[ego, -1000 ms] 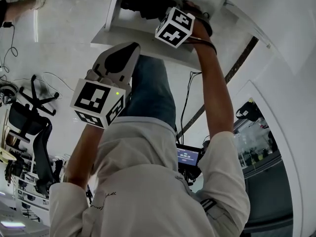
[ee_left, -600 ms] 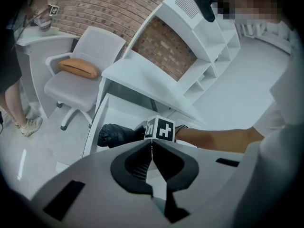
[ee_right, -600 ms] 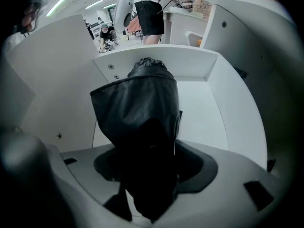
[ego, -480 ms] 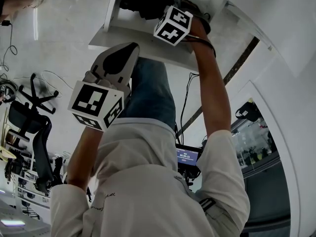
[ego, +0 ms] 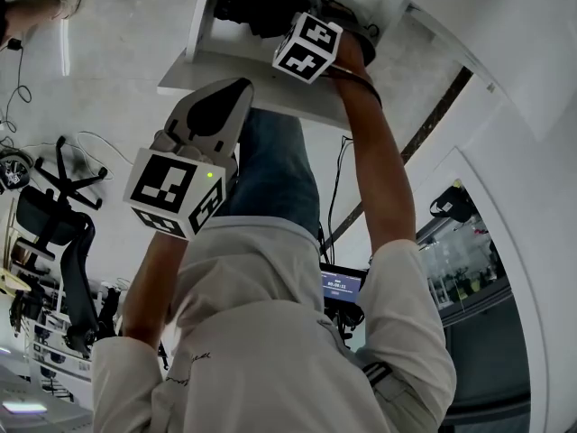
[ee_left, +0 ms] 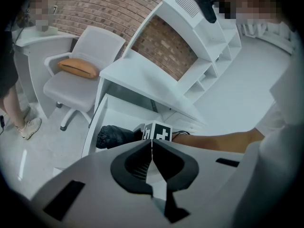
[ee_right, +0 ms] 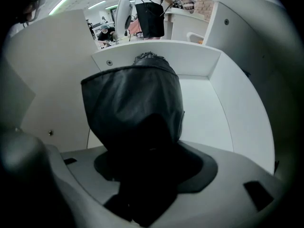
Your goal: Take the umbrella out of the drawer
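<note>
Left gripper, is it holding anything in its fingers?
No, the left gripper has its fingers shut together with nothing between them.

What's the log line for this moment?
phase: grasp | right gripper: jaws shut on umbrella | left gripper: jaws together, empty, outside drawer | umbrella: inside open drawer, not yet out
</note>
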The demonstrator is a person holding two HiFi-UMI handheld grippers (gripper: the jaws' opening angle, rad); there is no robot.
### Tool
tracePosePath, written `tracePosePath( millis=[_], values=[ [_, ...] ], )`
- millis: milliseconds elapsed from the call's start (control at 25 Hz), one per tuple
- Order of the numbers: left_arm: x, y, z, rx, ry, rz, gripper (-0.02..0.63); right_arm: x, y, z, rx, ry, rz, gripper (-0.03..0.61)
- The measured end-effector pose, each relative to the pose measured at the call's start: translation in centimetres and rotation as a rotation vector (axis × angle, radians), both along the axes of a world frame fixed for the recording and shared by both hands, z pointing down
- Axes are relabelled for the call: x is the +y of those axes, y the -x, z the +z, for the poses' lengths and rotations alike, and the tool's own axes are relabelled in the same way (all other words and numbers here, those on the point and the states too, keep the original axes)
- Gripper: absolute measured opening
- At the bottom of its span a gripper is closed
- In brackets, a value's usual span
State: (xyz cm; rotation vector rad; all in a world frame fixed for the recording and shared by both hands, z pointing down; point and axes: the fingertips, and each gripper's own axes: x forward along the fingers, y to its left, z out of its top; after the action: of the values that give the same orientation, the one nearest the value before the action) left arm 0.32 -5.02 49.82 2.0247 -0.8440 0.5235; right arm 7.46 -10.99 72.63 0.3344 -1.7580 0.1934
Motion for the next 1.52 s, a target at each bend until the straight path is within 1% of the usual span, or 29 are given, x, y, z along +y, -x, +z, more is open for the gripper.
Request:
tracePosePath(
  millis=[280, 720, 1080, 1280, 1520],
  values=[
    [0.1, 0.1, 0.3, -0.002, 0.003, -0.005, 0.017, 0.1, 0.1, 0.5, 0.03, 0.072, 0.017, 0.256],
    [-0.1, 0.5, -0.2, 0.003, -0.003, -0.031, 0.017, 0.2, 0.0, 0.0, 0.031, 0.073, 0.044, 0.249],
    [-0.6, 1.4, -1.3, 0.006, -0.017, -0.053, 0.017, 0.5, 0.0, -0.2, 0.02, 0.102, 0.071, 0.247],
    [-0.8, 1.6, -1.6, 0.008, -0.025, -0.056, 0.017, 0.9, 0.1, -0.3, -0.004, 0.124, 0.106, 0.247],
    [-1.3, 1.3, -2.3, 0.015, -0.038, -0.055, 0.017, 1.5, 0.1, -0.8, -0.03, 0.123, 0.132, 0.245]
  ],
)
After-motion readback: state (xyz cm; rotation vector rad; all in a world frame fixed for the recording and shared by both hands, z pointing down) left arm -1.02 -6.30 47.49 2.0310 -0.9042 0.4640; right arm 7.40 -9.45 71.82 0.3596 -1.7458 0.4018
